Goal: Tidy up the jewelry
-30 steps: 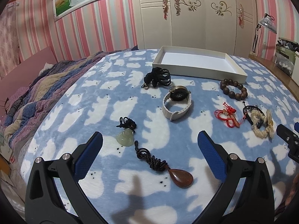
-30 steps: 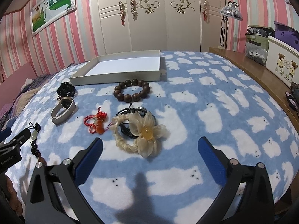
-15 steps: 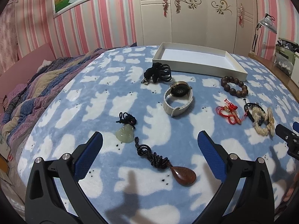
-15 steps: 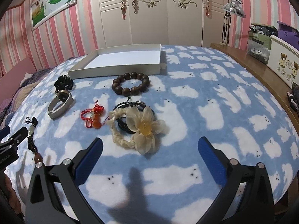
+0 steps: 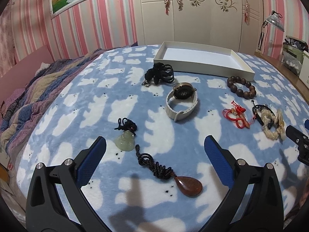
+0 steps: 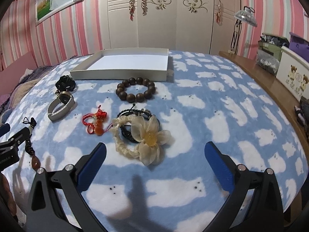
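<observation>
Jewelry lies spread on a blue blanket with white bears. In the left wrist view: a pale jade pendant (image 5: 125,143), a brown teardrop pendant (image 5: 190,186) on a dark cord, a watch (image 5: 182,101), a black cord bundle (image 5: 160,74), a brown bead bracelet (image 5: 241,87) and a red knot charm (image 5: 237,114). A cream flower bracelet (image 6: 143,137) lies over a black bracelet (image 6: 129,131). An empty white tray (image 6: 127,62) stands behind. My left gripper (image 5: 154,148) is open above the pendants. My right gripper (image 6: 154,154) is open before the flower bracelet.
A striped quilt (image 5: 29,89) lies bunched at the blanket's left. A wooden ledge (image 6: 270,85) runs along the right with boxes (image 6: 293,75) and a lamp (image 6: 245,16). A wardrobe (image 6: 158,13) stands behind.
Both grippers have drawn back and risen a little, so the jewelry sits slightly farther ahead. Nothing on the blanket has moved.
</observation>
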`<state>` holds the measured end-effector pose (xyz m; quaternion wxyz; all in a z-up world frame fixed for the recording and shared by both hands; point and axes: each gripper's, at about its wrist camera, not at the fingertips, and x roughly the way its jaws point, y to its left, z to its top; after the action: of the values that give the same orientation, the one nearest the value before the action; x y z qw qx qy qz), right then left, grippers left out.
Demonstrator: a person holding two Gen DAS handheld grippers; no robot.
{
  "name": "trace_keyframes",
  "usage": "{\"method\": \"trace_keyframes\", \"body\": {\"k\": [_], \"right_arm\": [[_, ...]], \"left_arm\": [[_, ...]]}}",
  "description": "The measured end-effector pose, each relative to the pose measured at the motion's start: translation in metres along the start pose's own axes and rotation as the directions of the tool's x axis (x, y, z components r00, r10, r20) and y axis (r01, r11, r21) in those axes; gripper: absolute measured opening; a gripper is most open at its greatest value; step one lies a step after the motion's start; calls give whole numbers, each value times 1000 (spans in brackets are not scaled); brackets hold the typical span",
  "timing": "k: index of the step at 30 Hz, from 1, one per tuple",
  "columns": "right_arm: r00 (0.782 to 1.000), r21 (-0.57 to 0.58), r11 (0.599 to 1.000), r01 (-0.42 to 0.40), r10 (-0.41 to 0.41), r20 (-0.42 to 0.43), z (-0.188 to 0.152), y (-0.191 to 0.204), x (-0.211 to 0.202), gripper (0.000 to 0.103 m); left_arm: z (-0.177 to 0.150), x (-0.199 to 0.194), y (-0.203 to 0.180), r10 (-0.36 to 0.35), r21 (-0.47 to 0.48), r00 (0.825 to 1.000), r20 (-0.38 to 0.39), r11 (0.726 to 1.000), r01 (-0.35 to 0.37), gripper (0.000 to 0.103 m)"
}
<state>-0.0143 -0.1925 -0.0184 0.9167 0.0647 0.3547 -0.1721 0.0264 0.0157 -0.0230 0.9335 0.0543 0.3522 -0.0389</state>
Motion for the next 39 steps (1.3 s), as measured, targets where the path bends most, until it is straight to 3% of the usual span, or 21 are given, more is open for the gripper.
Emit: {"method": "trace_keyframes", "body": {"k": [16, 21, 24, 30, 35, 39], "right_arm": [[1000, -27, 1000, 6, -6, -5, 0, -4, 6, 101], [1000, -27, 1000, 8, -7, 9, -3, -3, 7, 101], [1000, -33, 999, -3, 3, -1, -5, -2, 10, 101], [1000, -40, 999, -14, 13, -19, -2, -2, 13, 101], [998, -79, 996, -48, 44, -52, 1, 3, 14, 101], [997, -119, 991, -58, 50, -67, 6, 6, 13, 101]], "left_arm": [[3, 2, 8, -35, -30, 999, -8, 999, 35, 100], [-1, 0, 7, 11, -16, 1000, 27, 1000, -10, 100], [0, 7, 7, -6, -6, 1000, -12, 1000, 6, 100], [5, 0, 9, -10, -8, 1000, 12, 1000, 10, 100], [9, 12, 13, -25, -6, 997, -76, 1000, 25, 100], [11, 13, 13, -33, 8, 995, -97, 999, 34, 100]]}}
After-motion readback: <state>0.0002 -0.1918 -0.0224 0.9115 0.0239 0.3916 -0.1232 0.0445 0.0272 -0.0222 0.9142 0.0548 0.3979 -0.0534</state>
